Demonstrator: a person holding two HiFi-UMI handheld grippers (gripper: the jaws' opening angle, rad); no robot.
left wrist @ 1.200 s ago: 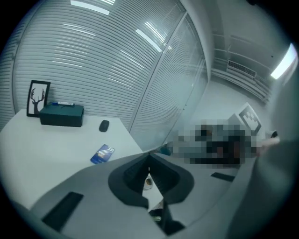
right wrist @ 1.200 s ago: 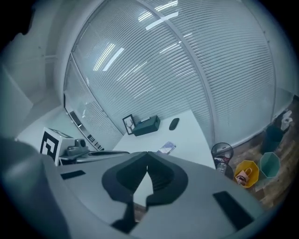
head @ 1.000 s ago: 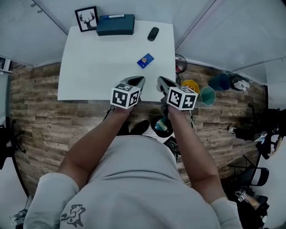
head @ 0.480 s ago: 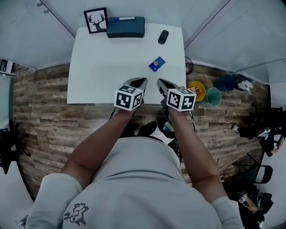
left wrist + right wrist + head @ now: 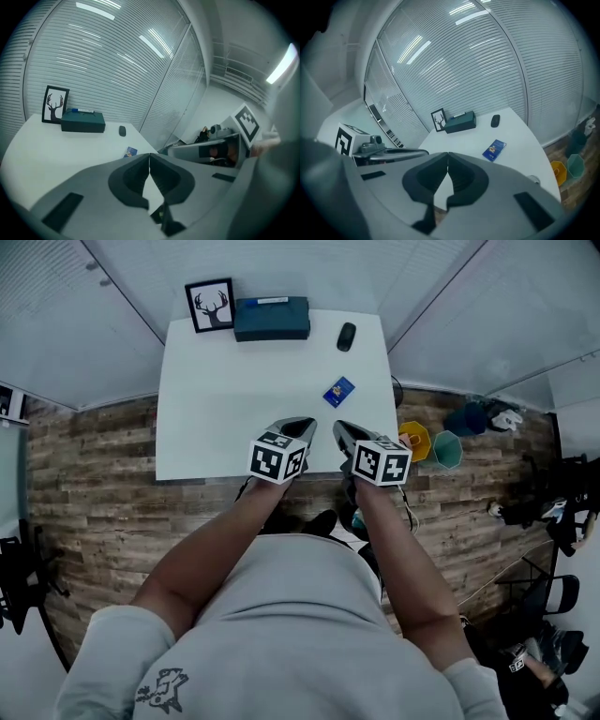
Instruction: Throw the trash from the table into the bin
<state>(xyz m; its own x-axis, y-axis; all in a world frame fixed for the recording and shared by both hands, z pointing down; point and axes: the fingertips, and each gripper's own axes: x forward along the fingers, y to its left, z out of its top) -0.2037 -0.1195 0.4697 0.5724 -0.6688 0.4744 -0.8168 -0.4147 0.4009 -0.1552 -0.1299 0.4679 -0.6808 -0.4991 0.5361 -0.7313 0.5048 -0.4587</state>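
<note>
Side by side, tilted down, left hand-held gripper [image 5: 303,425], right hand-held gripper [image 5: 340,427], closed, empty

A packet [image 5: 339,391] is seen on the table [image 5: 216,399] near its right edge; a yellow bin [image 5: 413,440] is set beyond that edge.

Head view: high above person, facing steeply down; whole desk [image 5: 234,399] small at top, left tool [image 5: 302,426] and right tool [image 5: 339,429] at its near edge. Left tool view: low, close, along own jaws toward far right corner. Right tool view: likewise, toward far edge. All three share deer picture [image 5: 210,305], teal box [image 5: 272,319], mouse [image 5: 346,336], blue packet [image 5: 339,391]. Head and right tool views share yellow bin [image 5: 412,440], teal bin [image 5: 447,449] beyond right edge. Each tool view catches other tool at its side.
</note>
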